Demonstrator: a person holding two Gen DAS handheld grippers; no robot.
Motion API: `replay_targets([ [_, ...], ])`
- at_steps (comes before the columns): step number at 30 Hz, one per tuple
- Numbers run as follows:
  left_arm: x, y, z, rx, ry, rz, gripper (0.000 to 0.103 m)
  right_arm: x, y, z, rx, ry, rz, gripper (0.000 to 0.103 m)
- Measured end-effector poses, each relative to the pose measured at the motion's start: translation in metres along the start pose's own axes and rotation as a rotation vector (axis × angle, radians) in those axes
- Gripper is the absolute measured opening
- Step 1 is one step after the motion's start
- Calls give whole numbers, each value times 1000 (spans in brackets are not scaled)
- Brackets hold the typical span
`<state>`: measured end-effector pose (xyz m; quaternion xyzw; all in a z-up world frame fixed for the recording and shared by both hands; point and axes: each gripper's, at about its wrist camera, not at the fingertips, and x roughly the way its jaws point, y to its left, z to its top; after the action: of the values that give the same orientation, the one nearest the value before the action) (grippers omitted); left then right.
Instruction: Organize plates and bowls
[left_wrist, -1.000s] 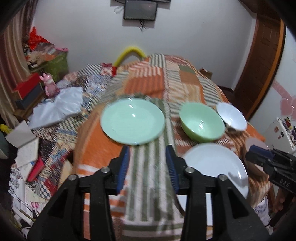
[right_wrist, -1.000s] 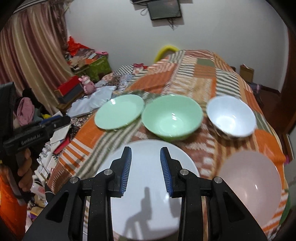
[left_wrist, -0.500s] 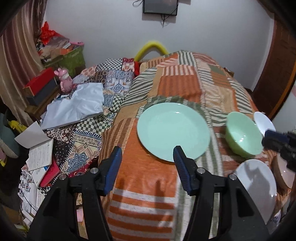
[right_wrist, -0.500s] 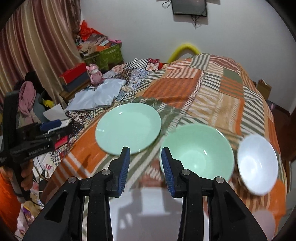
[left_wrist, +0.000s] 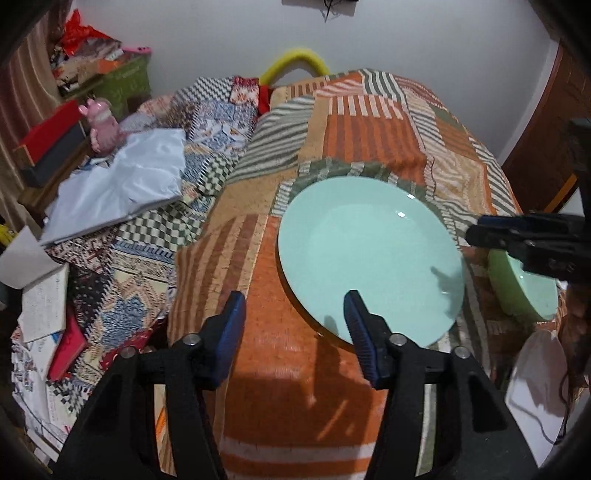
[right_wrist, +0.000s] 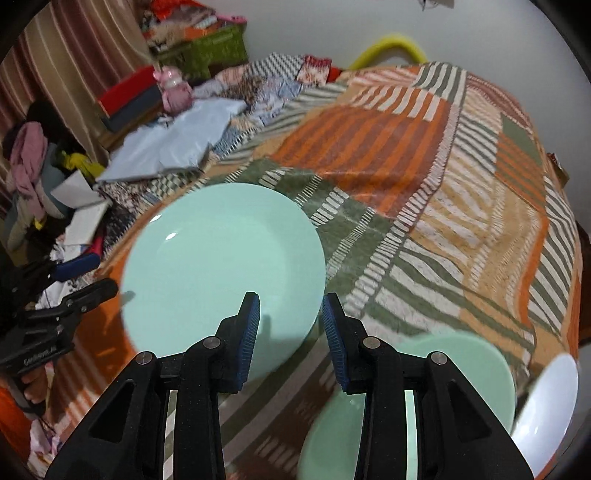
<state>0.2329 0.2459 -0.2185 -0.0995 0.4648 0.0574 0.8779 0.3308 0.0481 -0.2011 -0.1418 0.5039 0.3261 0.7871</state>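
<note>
While both grippers are angled steeply down over the striped blanket (left_wrist: 280, 369), nothing is gripped by either. The left gripper (left_wrist: 295, 325) is seen with its jaws parted and just narrowed, with only blanket and the near-left rim of the mint-green plate (left_wrist: 369, 254) between them; its right pad (left_wrist: 360, 341) overlaps that rim in the view, though contact cannot be told. The right gripper (right_wrist: 291, 325) is held with its jaws a narrow gap apart and empty, above the near-right edge of the same plate (right_wrist: 221, 258). From the left wrist view the right gripper (left_wrist: 517, 236) is seen just beyond the plate's right rim, and in the right wrist view the left gripper (right_wrist: 74, 288), held by a hand (right_wrist: 31, 384), is seen at the plate's left. The plate is laid flat and bare on the blanket. A green bowl (right_wrist: 461, 369) and a white bowl (right_wrist: 550, 402), both empty, are set to its right, partly hidden behind the right gripper
</note>
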Motion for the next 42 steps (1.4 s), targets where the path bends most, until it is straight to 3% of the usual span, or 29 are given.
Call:
replay_targets([
  [5, 20, -1, 0, 17, 35, -33, 31, 26, -13, 17, 44, 80, -18, 32],
  [9, 28, -3, 1, 27, 37, -57, 24, 33, -15, 20, 53, 108, -16, 29],
  [11, 30, -3, 1, 23, 37, -63, 24, 37, -11, 18, 50, 135, 4, 23],
  [15, 30, -1, 1, 16, 35, -72, 23, 35, -2, 13, 18, 125, -22, 23],
  [26, -1, 19, -30, -10, 53, 6, 23, 11, 39, -24, -58, 133, 55, 23],
  [33, -23, 27, -55, -20, 65, 26, 23, -1, 49, -54, -31, 139, 120, 23],
  [42, -23, 29, -68, -55, 70, -22, 24, 7, 47, -64, 61, 114, 153, 23],
])
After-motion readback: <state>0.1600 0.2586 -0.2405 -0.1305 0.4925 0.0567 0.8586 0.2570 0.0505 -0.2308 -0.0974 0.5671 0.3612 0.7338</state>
